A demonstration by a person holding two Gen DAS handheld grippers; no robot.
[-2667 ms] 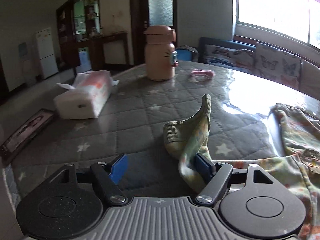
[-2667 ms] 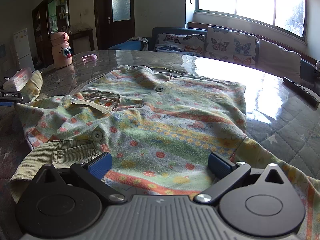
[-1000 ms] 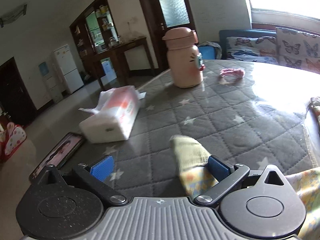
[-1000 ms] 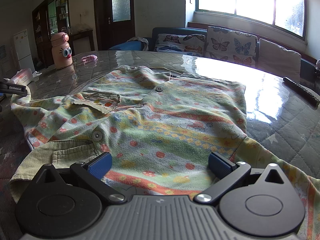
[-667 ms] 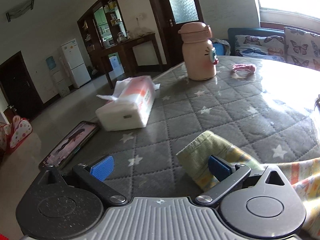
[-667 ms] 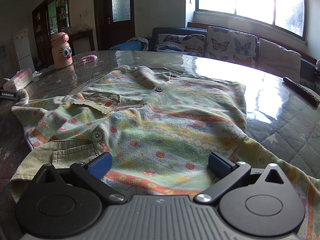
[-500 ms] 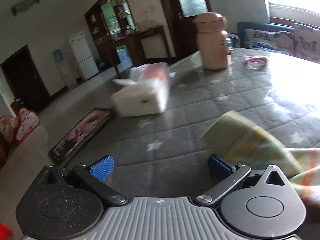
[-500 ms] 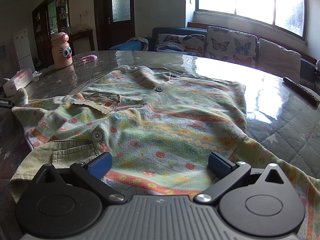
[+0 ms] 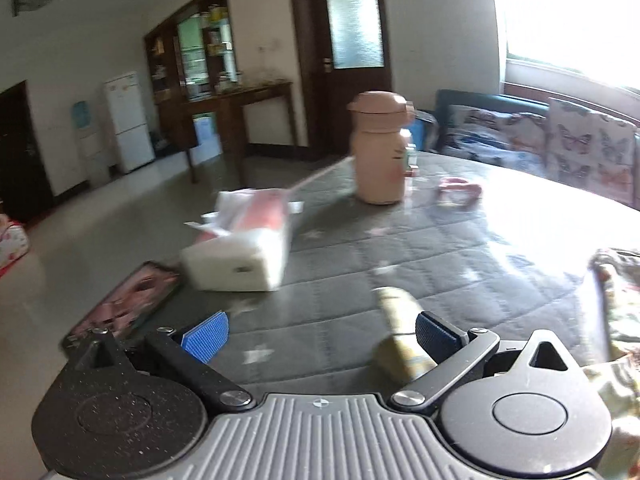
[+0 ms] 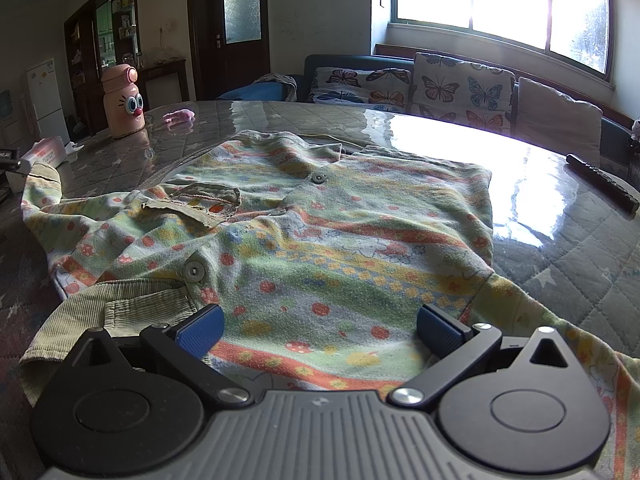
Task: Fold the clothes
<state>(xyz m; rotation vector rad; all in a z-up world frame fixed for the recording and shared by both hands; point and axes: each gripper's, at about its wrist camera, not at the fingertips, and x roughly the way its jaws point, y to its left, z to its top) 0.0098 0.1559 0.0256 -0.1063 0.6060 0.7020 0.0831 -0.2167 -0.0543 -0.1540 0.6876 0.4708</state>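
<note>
A child's floral button shirt (image 10: 340,240) lies spread front-up on the grey quilted table (image 10: 560,264). My right gripper (image 10: 319,332) hovers open over its hem, both blue pads on either side of bare fabric, beside a corduroy pocket (image 10: 120,308). One sleeve stretches out to the left and ends in a green cuff (image 10: 42,174). In the left wrist view that cuff (image 9: 398,312) is blurred and rests against the inner side of the right finger. My left gripper (image 9: 320,336) is wide open, with bare table between its pads.
A white and pink tissue pack (image 9: 240,256) lies ahead left of the left gripper. A framed picture (image 9: 128,300) sits at the table edge. A pink bottle (image 9: 380,152) and small pink item (image 9: 458,186) stand farther back. A black remote (image 10: 604,182) lies far right.
The sleeve, earlier standing up over the left gripper's right finger, has been dragged outward to the left and now lies low. The left wrist view is swinging and blurred. The right gripper has not moved.
</note>
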